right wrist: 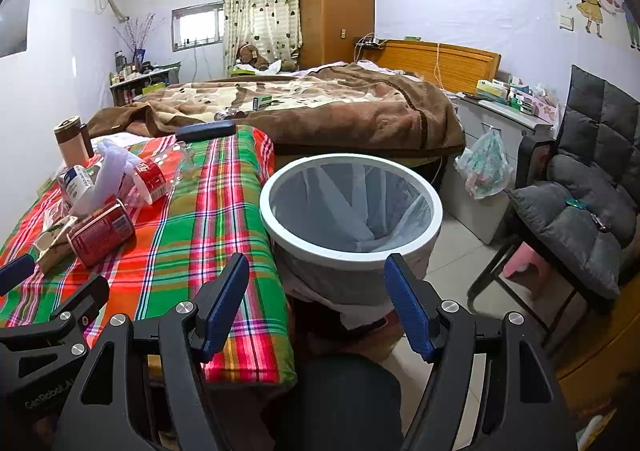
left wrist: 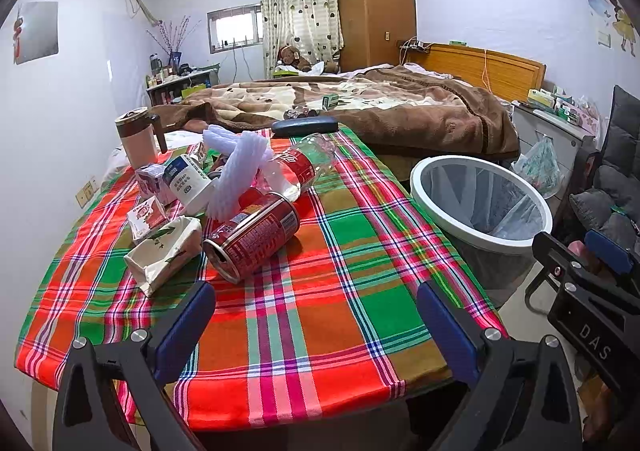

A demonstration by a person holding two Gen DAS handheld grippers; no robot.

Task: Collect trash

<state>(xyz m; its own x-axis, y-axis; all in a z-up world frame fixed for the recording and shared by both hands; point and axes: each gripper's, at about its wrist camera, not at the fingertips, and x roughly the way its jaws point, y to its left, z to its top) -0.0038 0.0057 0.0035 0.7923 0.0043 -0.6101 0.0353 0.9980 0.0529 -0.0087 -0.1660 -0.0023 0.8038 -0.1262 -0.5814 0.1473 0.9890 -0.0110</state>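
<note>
Trash heaped on the plaid table, bin beside it.
A red can (left wrist: pixel 252 237) lies on its side, touching a crumpled carton (left wrist: pixel 164 253); the white-rimmed bin (right wrist: pixel 352 207) stands lined with a bag.

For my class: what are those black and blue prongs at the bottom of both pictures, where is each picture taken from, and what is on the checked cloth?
They are hand-held tongs, one per hand, each carrying its own camera. The left camera looks past the left tongs over the checked cloth; the right camera looks past the right tongs at a white-rimmed bin beside the table. Both are open and hold nothing. On the cloth lie a red can on its side, a clear plastic bottle, small cartons, white foam netting and a mug.
</note>
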